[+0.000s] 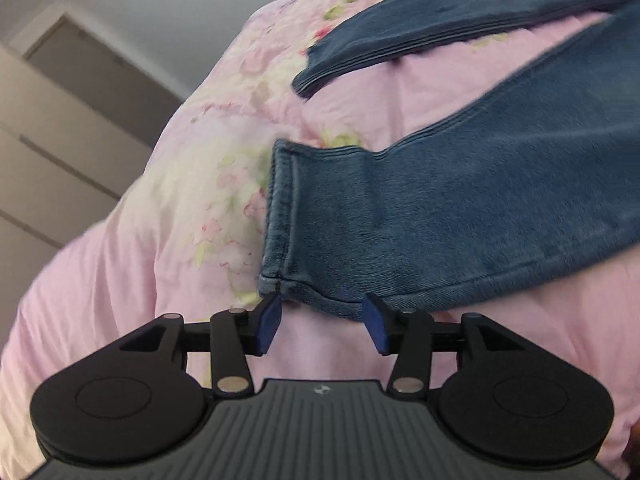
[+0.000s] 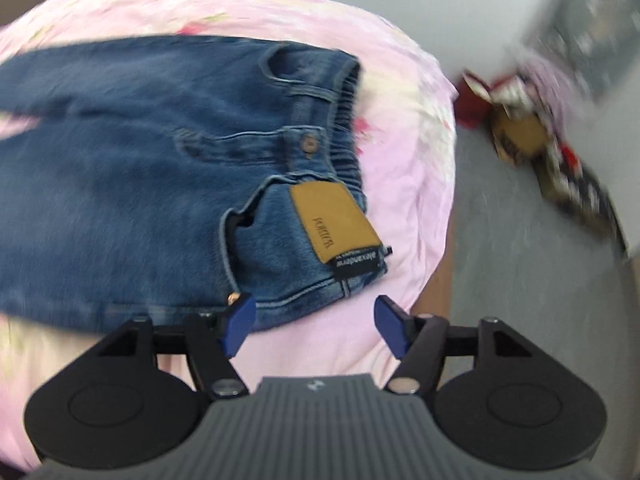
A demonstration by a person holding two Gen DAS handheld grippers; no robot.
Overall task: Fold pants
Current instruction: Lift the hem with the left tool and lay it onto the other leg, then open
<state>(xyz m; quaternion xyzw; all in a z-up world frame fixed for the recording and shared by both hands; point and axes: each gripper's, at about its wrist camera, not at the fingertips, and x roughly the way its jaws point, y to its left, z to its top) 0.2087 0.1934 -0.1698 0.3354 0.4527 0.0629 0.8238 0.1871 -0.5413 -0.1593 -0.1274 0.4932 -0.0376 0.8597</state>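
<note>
Left claw (image 1: 322, 322) gapes at the near leg hem (image 1: 280, 216) of the jeans (image 1: 460, 216) — placed to pinch that corner, nothing gripped. Jeans lie spread on the pink floral bedspread (image 1: 160, 260). Right claw (image 2: 316, 326) — equally wide, empty — faces the waistband corner by the tan label (image 2: 334, 226).

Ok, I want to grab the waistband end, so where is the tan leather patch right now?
In the right wrist view, the tan leather patch sits on the jeans' waistband corner, just ahead of the open right tool, below the button.
</note>
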